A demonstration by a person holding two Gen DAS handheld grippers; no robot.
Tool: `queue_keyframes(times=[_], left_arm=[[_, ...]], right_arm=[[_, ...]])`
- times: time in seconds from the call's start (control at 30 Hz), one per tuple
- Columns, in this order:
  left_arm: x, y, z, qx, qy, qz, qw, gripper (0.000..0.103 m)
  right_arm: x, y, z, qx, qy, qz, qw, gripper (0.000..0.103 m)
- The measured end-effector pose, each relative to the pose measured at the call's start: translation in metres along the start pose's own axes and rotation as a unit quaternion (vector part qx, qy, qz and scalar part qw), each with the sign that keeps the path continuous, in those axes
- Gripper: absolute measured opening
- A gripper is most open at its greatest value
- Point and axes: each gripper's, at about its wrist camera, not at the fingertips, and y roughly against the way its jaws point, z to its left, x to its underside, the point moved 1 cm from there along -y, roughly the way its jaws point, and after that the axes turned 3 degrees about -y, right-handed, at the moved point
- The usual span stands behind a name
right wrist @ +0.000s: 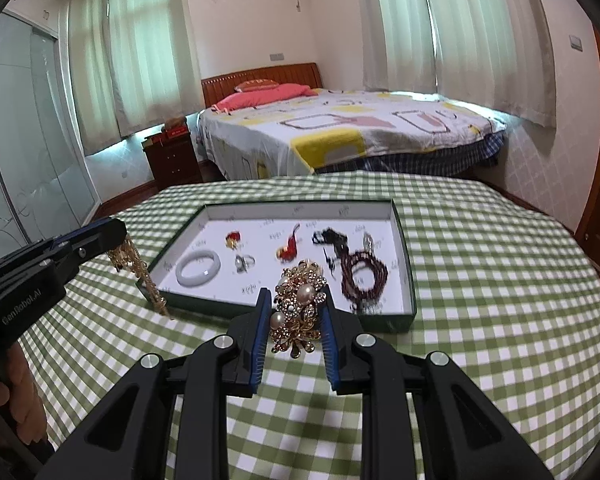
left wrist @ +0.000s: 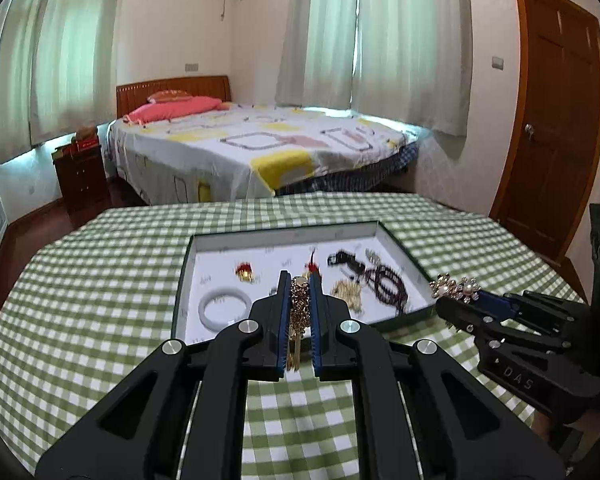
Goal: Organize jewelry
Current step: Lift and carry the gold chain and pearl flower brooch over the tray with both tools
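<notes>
A shallow green box point(left wrist: 404, 318) point(right wrist: 405, 260) with a white floor lies on the checked table. Inside are a white bangle point(left wrist: 225, 305) point(right wrist: 198, 267), a dark red bead string point(left wrist: 390, 285) point(right wrist: 364, 274), a silver ring point(right wrist: 245, 262) and small red-and-gold pieces. My left gripper point(left wrist: 299, 280) point(right wrist: 118, 240) is shut on a gold chain point(left wrist: 298, 316) point(right wrist: 140, 270) that dangles below it, in front of the box. My right gripper point(right wrist: 295, 298) point(left wrist: 456, 294) is shut on a gold pearl brooch point(right wrist: 300, 312) point(left wrist: 456, 288), held above the box's near edge.
The round table carries a green-and-white checked cloth point(left wrist: 100, 280) point(right wrist: 500, 280). Behind it stand a bed point(left wrist: 260, 148), a dark nightstand point(left wrist: 82, 184) and a wooden door point(left wrist: 556, 120). A person's hand point(right wrist: 16, 384) grips the left tool.
</notes>
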Motion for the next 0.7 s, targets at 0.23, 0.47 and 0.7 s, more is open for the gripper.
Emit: queue_keyframes(times=[0.23, 0.47, 0.7], left_arm=[[-0.025, -0.004, 0.005, -0.006, -0.003, -0.025, 0.9997, 0.009], [-0.047, -0.031, 0.01, -0.006, -0.007, -0.028, 0.9996, 0.009], [-0.065, -0.062, 0.016, -0.014, -0.003, -0.033, 0.9994, 0.009]], right_arm=[[-0.023, -0.005, 0.006, -0.002, 0.014, -0.019, 1.0, 0.024], [-0.052, -0.022, 0.011, -0.003, 0.027, -0.038, 0.999, 0.024], [-0.081, -0.047, 0.009, -0.002, 0.032, -0.055, 0.998, 0.024]])
